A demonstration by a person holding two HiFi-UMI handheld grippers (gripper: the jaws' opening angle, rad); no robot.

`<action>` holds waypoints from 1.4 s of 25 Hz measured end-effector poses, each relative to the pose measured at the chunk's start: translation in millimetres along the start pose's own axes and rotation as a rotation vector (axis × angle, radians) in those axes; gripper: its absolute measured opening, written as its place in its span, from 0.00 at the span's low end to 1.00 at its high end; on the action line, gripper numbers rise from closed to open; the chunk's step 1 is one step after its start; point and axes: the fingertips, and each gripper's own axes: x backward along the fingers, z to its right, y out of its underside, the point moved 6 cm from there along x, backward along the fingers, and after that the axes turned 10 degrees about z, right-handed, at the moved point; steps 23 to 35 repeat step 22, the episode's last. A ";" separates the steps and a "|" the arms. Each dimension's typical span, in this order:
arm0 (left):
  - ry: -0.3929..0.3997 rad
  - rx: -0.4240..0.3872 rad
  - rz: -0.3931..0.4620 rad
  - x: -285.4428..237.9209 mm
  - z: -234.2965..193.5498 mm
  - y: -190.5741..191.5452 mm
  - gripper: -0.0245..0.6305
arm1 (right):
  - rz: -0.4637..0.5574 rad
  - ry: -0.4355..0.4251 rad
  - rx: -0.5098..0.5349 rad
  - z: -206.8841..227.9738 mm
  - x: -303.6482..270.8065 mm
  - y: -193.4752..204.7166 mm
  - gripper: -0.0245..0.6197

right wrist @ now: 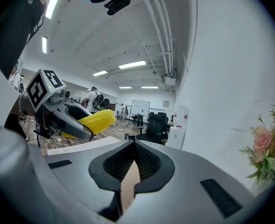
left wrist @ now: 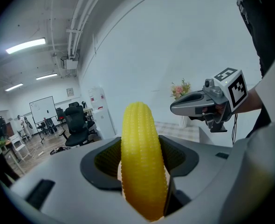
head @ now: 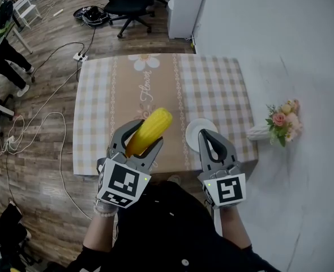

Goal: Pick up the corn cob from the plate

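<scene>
A yellow corn cob (head: 149, 129) is held up above the table, its tip pointing away from me. My left gripper (head: 140, 141) is shut on it; in the left gripper view the corn cob (left wrist: 142, 162) stands between the two jaws. A small white plate (head: 196, 132) lies on the checked tablecloth (head: 212, 84), partly hidden by my right gripper (head: 209, 136). That gripper is shut with nothing in it, its jaw tips meeting (right wrist: 134, 143). From the right gripper view the corn cob (right wrist: 95, 122) shows at the left in the other gripper.
A white vase of pink flowers (head: 280, 123) stands at the table's right edge by the wall. Behind the table are a black office chair (head: 128, 4) and a white unit (head: 185, 7). Cables (head: 48, 123) trail on the wooden floor at left.
</scene>
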 end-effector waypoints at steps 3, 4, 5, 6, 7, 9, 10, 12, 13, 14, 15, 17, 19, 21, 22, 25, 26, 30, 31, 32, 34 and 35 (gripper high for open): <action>-0.002 0.001 -0.001 -0.8 -0.2 0.3 0.43 | 0.000 -0.001 -0.001 0.4 -0.6 1.2 0.10; -0.002 0.002 -0.001 -0.9 -0.2 0.2 0.43 | 0.000 -0.002 -0.001 0.4 -0.8 1.4 0.10; -0.001 0.001 -0.001 -1.0 -0.1 -0.1 0.43 | 0.000 -0.003 -0.002 0.4 -1.1 1.5 0.10; 0.000 0.001 -0.001 -1.0 0.0 -0.5 0.43 | -0.001 -0.004 -0.002 0.2 -1.5 1.5 0.10; 0.001 0.000 -0.001 -1.0 0.2 -0.7 0.43 | -0.001 -0.005 -0.002 0.0 -2.0 1.7 0.10; 0.003 -0.002 -0.003 -1.0 1.0 -0.3 0.43 | 0.001 -0.009 -0.003 -0.9 -2.9 2.2 0.10; 0.004 -0.002 -0.004 -0.9 1.4 -0.1 0.43 | 0.002 -0.011 -0.004 -1.5 -3.2 2.5 0.10; 0.004 -0.002 -0.006 -1.0 1.8 0.2 0.43 | 0.001 -0.017 -0.004 -2.4 -4.0 2.9 0.10; 0.004 -0.002 -0.007 -1.1 1.9 0.3 0.43 | -0.002 -0.019 -0.004 -2.6 -4.4 2.9 0.10; 0.004 -0.002 -0.009 -1.3 1.9 0.5 0.43 | -0.006 -0.019 -0.005 -2.6 -4.9 2.9 0.10; 0.005 -0.002 -0.010 -1.4 2.1 0.9 0.43 | -0.011 -0.017 -0.005 -2.6 -5.1 3.0 0.10; 0.007 0.000 -0.012 -1.8 2.6 1.8 0.43 | -0.014 -0.020 -0.003 -2.8 -5.0 5.1 0.10; 0.008 0.000 -0.016 -2.2 3.2 2.5 0.43 | -0.015 -0.026 -0.001 -3.1 -5.2 6.2 0.10; 0.008 -0.002 -0.019 -2.9 4.0 3.0 0.43 | -0.019 -0.031 0.001 -3.3 -6.0 5.1 0.10; 0.008 -0.003 -0.021 -3.2 4.4 3.1 0.43 | -0.022 -0.035 0.002 -3.5 -6.3 4.6 0.10; 0.008 -0.003 -0.021 -3.2 4.4 3.1 0.43 | -0.022 -0.035 0.002 -3.5 -6.3 4.6 0.10; 0.008 -0.003 -0.021 -3.2 4.4 3.1 0.43 | -0.022 -0.035 0.002 -3.5 -6.3 4.6 0.10; 0.008 -0.003 -0.021 -3.2 4.4 3.1 0.43 | -0.022 -0.035 0.002 -3.5 -6.3 4.6 0.10; 0.008 -0.003 -0.021 -3.2 4.4 3.1 0.43 | -0.022 -0.035 0.002 -3.5 -6.3 4.6 0.10; 0.008 -0.003 -0.021 -3.2 4.4 3.1 0.43 | -0.022 -0.035 0.002 -3.5 -6.3 4.6 0.10; 0.008 -0.003 -0.021 -3.2 4.4 3.1 0.43 | -0.022 -0.035 0.002 -3.5 -6.3 4.6 0.10; 0.008 -0.003 -0.021 -3.2 4.4 3.1 0.43 | -0.022 -0.035 0.002 -3.5 -6.3 4.6 0.10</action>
